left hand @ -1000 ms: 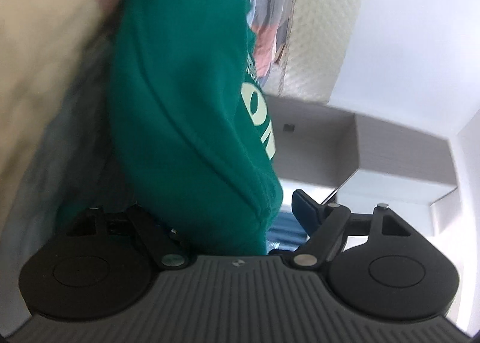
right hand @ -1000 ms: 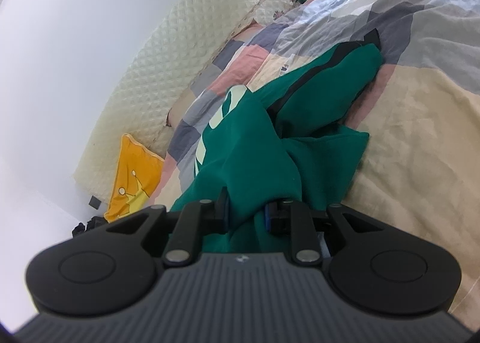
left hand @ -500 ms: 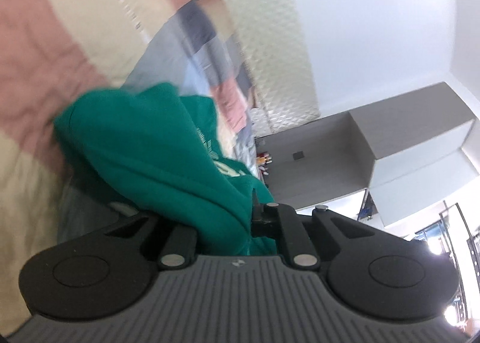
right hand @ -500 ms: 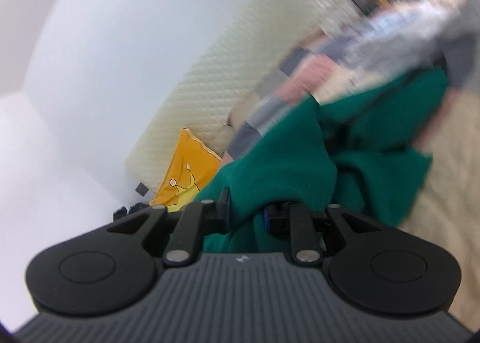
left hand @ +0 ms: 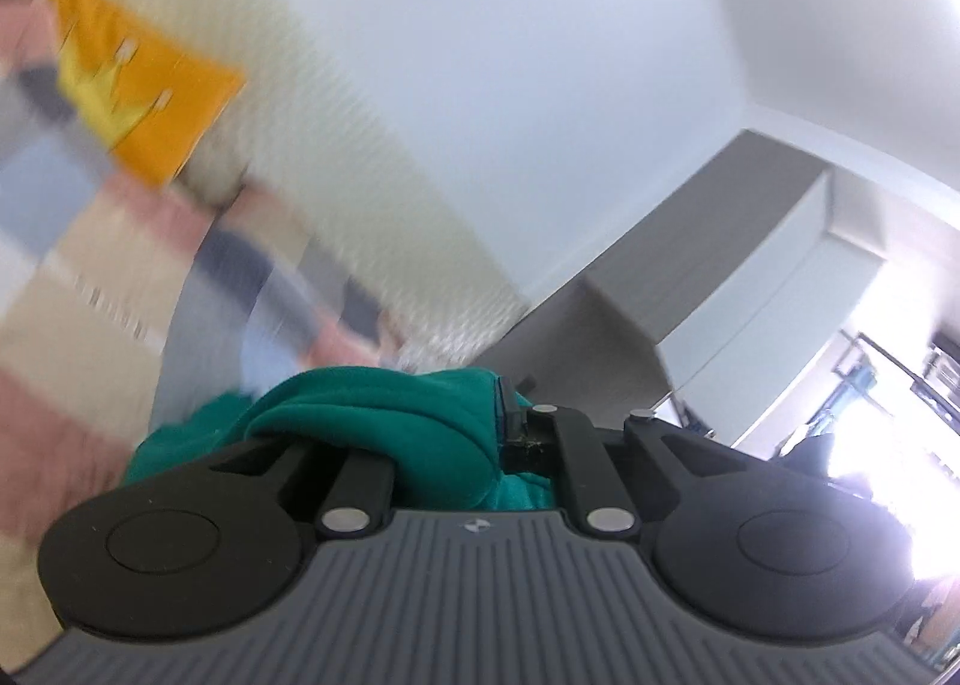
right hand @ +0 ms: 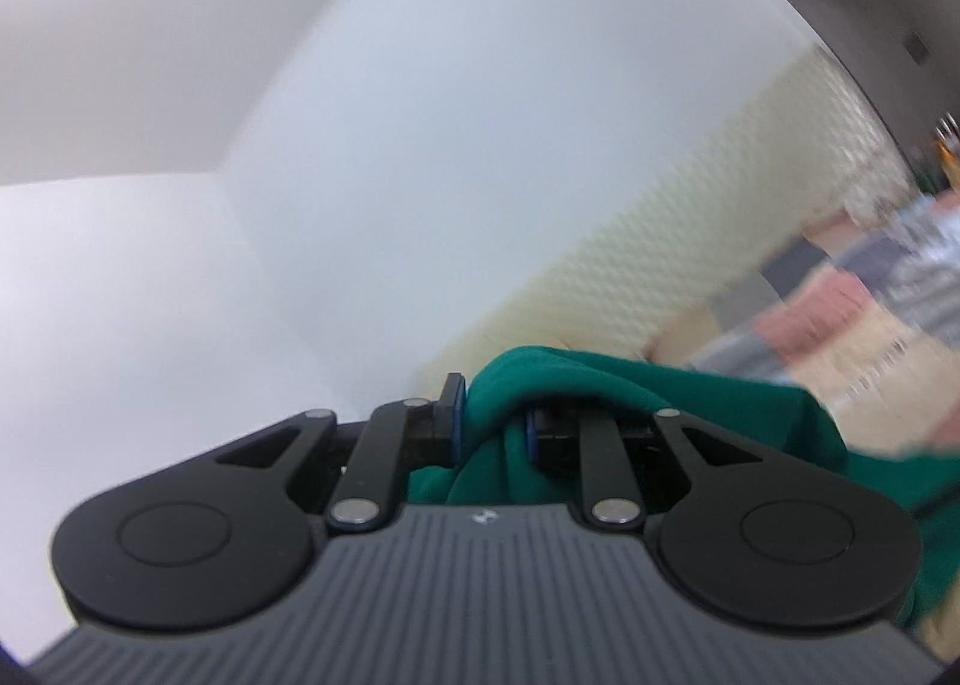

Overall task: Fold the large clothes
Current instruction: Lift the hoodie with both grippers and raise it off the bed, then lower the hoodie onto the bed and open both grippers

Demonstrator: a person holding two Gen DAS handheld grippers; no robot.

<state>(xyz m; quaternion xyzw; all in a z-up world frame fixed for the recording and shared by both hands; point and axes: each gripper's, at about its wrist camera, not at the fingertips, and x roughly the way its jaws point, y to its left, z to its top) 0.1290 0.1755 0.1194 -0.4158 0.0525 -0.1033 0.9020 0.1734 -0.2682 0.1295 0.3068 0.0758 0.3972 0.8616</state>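
We had the left gripper (left hand: 474, 415) clamped on a bunched fold of the green garment (left hand: 384, 415), and the right gripper (right hand: 492, 427) pinched on another part of the garment (right hand: 600, 385). The garment hung from both tools, above the patchwork quilt (left hand: 90, 265) and in front of the padded headboard (right hand: 690, 205). Soft, thick knit, limp, not fragile, probably fairly heavy; we judged it would sag and bunch. Better hold: shoulder seams or hem corners, not mid-fabric wads.
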